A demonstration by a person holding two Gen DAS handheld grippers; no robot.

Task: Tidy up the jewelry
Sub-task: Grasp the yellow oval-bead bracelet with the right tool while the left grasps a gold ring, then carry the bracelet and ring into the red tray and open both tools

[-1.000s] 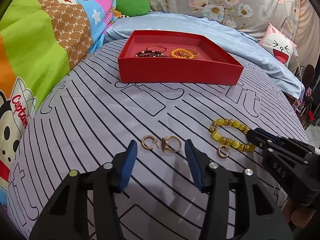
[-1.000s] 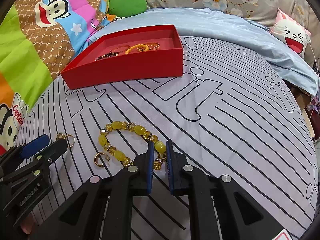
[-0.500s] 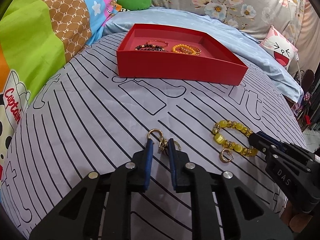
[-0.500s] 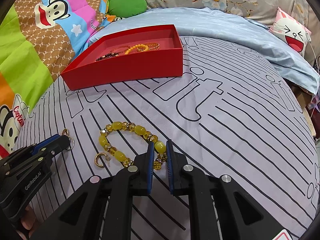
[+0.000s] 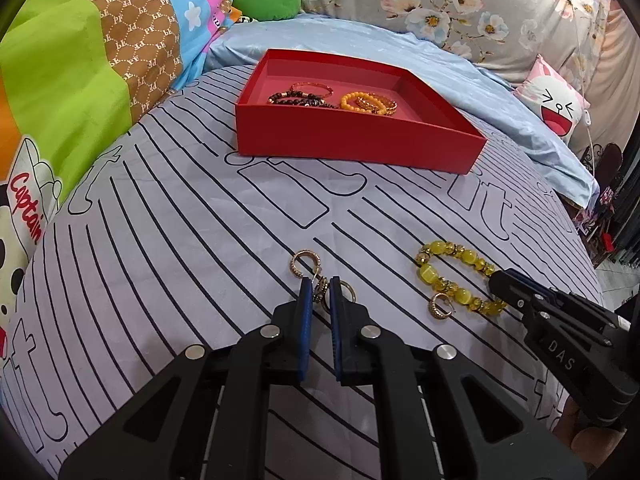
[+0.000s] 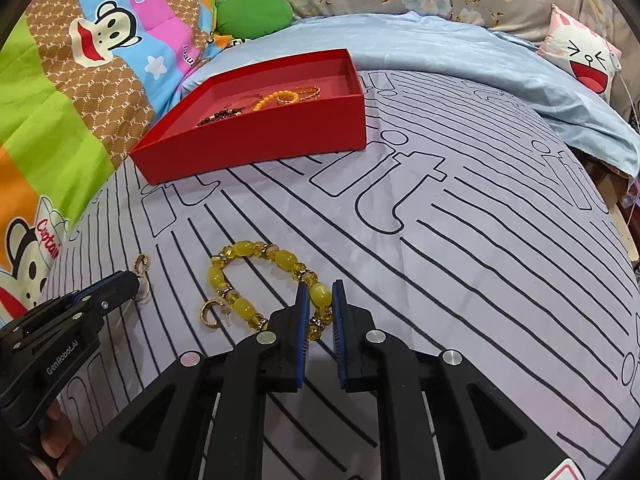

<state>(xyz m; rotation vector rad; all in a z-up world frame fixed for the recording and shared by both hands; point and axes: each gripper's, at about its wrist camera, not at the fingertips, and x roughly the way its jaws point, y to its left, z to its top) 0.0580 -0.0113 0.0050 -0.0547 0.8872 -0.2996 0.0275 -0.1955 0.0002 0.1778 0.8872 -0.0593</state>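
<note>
In the left wrist view the left gripper (image 5: pixel 320 286) is low over the striped sheet (image 5: pixel 180 248), its blue pads nearly together and pinching a gold earring (image 5: pixel 320 291) between the tips. A gold ring (image 5: pixel 347 292) lies just beside the right pad, touching or overlapping that earring; which, I cannot tell. A hoop (image 5: pixel 305 263) lies just beyond the tips, free on the sheet.

To the right, the right gripper (image 5: pixel 496 280) reaches in from the edge, its tip at the near end of the yellow bracelet (image 5: pixel 452 270). A second hoop (image 5: pixel 440 306) lies just beside the bracelet's near side.

In the right wrist view the right gripper (image 6: pixel 320 292) has its pads drawn close around one yellow bead of the bracelet (image 6: pixel 248 268), narrow gaps showing on each side, so a firm grip cannot be told. The rest of the bracelet curves away to the left, flat on the sheet (image 6: pixel 460 240). The left gripper (image 6: pixel 134 284) enters from the left with gold pieces at its tip.

Farther back, well apart from the loose pieces, the red box (image 5: pixel 352 140) sits open on the sheet. Inside lie a dark bead bracelet (image 5: pixel 300 100), a thin bangle (image 5: pixel 312 88) and an orange bracelet (image 5: pixel 360 102), all toward the far left. Behind it lie a blue sheet (image 5: pixel 460 76) and a green cushion (image 5: pixel 266 2)
</note>
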